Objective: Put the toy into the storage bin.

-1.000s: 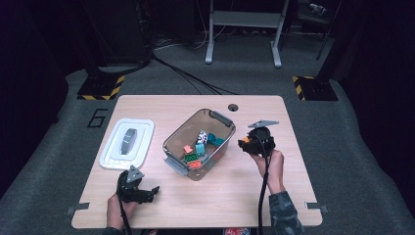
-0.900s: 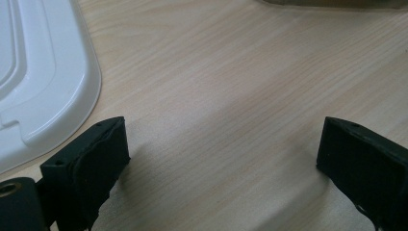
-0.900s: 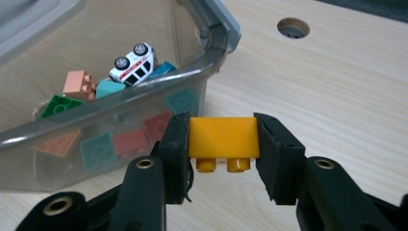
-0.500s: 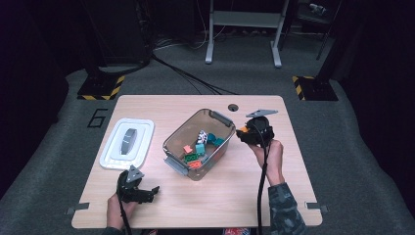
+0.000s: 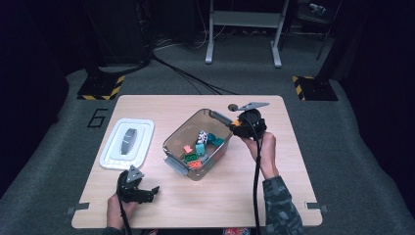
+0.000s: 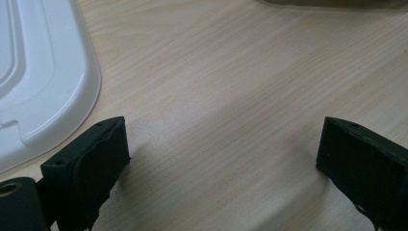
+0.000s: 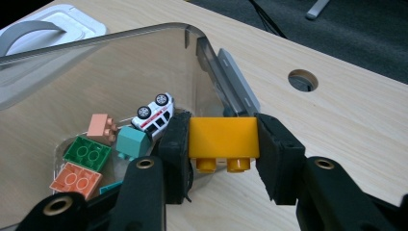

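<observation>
My right gripper point(image 7: 222, 144) is shut on a yellow-orange brick point(image 7: 222, 137), its studs pointing down, held just above the right rim of the clear plastic bin point(image 5: 176, 133). From the high view the right gripper point(image 5: 235, 128) hovers at the bin's right edge. Inside the bin lie a white toy car point(image 7: 154, 112), a green brick point(image 7: 88, 152), orange and pink bricks and a teal block. My left gripper point(image 5: 152, 190) rests near the table's front left, jaws wide open over bare wood point(image 6: 221, 159).
A white lid point(image 5: 127, 143) with a grey handle lies left of the bin. A round hole point(image 7: 302, 80) is in the tabletop behind the bin. Cables trail from both grippers toward the table's front edge.
My right gripper has risen with the yellow-orange brick and moved toward the bin's rim. The left gripper has stayed where it was.
</observation>
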The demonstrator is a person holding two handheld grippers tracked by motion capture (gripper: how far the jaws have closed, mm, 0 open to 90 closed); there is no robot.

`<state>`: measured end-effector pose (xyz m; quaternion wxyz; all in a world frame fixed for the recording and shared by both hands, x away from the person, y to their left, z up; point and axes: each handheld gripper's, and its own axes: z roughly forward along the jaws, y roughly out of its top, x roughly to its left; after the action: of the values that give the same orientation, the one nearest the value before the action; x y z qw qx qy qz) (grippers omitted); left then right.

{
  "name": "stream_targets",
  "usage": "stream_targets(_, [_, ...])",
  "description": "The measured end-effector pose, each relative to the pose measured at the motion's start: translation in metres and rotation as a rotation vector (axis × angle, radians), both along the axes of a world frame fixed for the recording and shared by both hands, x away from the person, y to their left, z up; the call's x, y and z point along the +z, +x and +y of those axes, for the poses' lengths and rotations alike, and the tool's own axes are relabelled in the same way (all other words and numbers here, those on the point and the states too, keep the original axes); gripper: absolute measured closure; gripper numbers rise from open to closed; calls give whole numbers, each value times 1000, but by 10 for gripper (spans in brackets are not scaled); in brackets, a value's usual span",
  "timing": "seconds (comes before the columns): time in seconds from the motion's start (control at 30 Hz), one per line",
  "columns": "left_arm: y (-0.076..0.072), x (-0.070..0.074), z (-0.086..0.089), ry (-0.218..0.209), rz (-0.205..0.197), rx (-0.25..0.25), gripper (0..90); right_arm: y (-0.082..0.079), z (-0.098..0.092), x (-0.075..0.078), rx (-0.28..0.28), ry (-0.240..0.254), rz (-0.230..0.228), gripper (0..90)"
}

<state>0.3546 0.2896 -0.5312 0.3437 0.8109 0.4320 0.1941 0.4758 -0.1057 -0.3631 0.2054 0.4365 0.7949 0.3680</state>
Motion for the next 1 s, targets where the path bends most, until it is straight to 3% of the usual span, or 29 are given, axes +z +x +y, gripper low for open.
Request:
stream_targets(0.43, [0,0,0,-1,0,-1,42,11,25,-9,36,-64,15,587])
stream_targets(0.7, [0,0,0,-1,0,1,43,15,30,-14,32,-95,24,586])
stream_targets(0.87, [0,0,0,0,-1,1,43,14,32,-18,42,-152,20,585])
stream_targets(1.0, [0,0,0,0,-1,1,43,13,34,-20,51,-166,13,577])
